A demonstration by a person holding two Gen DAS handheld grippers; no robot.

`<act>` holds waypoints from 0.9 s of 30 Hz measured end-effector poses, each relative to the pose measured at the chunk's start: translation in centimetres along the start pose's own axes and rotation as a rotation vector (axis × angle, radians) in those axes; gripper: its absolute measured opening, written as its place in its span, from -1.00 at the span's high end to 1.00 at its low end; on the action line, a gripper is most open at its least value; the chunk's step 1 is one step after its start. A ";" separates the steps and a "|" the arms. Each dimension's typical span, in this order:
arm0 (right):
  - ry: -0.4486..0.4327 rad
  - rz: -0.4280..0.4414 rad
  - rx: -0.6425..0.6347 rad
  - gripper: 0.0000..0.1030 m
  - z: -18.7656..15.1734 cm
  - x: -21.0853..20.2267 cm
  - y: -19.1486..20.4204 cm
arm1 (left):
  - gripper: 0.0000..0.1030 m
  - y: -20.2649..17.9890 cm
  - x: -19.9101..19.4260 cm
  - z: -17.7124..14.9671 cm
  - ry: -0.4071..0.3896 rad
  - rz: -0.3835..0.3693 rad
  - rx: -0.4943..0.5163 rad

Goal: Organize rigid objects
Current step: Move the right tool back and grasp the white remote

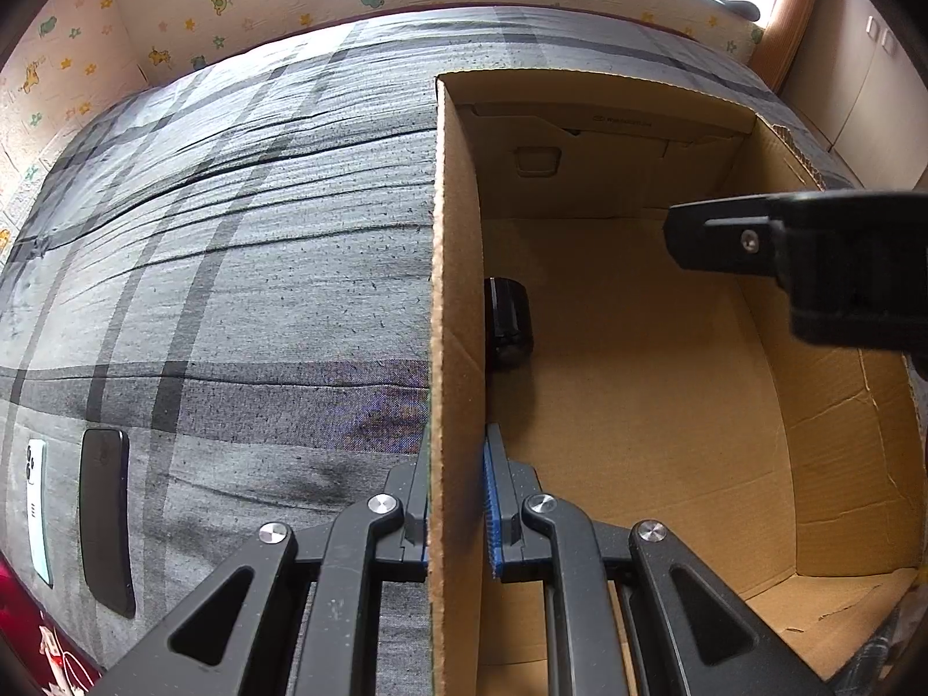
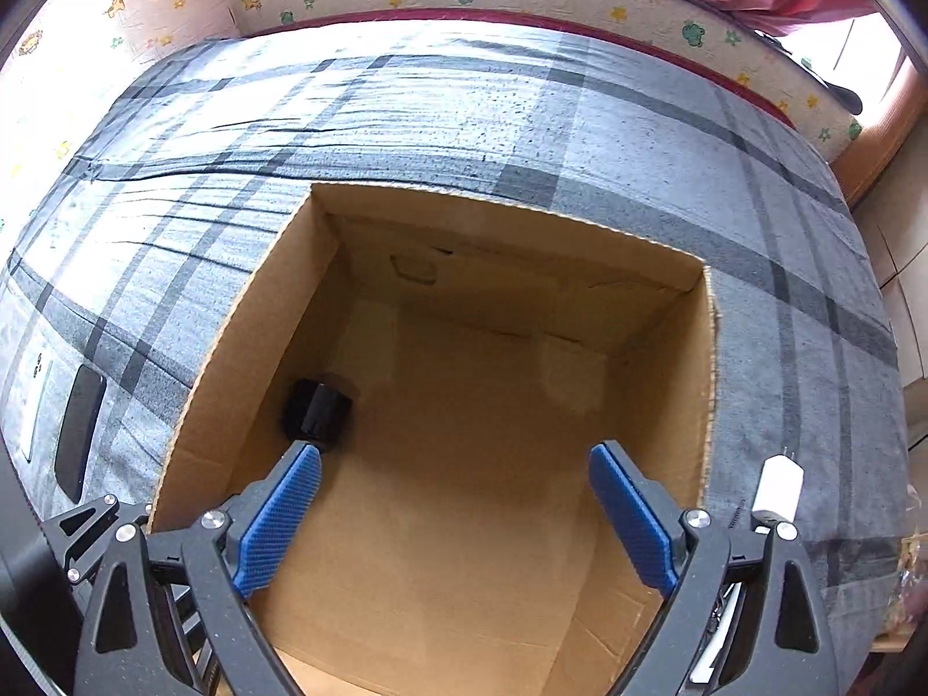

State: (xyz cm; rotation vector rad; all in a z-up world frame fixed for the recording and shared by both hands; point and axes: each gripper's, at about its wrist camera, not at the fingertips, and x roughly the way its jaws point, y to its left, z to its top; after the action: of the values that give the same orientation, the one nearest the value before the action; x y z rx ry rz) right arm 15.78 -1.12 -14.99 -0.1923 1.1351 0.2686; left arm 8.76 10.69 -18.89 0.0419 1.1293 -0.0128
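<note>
An open cardboard box point(image 1: 458, 290) point(image 2: 504, 214) stands on a bed. A small black cylindrical object point(image 1: 510, 319) point(image 2: 316, 412) lies on the box floor against the left wall. My left gripper point(image 1: 455, 446) is shut on the top edge of that left wall, one pad on each side of the cardboard. My right gripper point(image 2: 455, 458) hangs open above the inside of the box with nothing between its blue pads point(image 2: 278, 516). In the left wrist view one of its black fingers point(image 1: 713, 238) reaches in from the right above the box.
A grey checked bedspread point(image 1: 232, 232) covers the bed. A black phone point(image 1: 104, 516) point(image 2: 81, 435) and a white phone point(image 1: 37, 510) lie left of the box. A white charger plug point(image 2: 777, 487) lies right of it. Padded walls ring the bed.
</note>
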 end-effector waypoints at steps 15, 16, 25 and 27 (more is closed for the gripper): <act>-0.059 -0.023 0.036 -0.87 -0.4 -5.0 -5.1 | 0.74 -0.3 0.1 0.0 0.001 0.006 0.006; -0.060 -0.030 0.040 -0.87 -0.5 -5.4 -5.6 | 0.74 -0.3 0.1 0.0 0.001 0.006 0.005; -0.046 -0.098 0.095 -0.87 -2.3 -6.7 -11.5 | 0.74 -0.3 0.0 0.1 0.001 0.007 0.008; -0.043 -0.113 0.113 -0.87 -2.9 -6.8 -12.8 | 0.74 -0.3 0.0 0.1 0.001 0.007 0.008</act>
State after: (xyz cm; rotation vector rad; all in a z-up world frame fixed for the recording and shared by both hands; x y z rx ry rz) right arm 14.54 -14.84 -9.76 -0.1497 1.0890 0.1077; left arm 8.85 10.35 -18.90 0.0525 1.1300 -0.0111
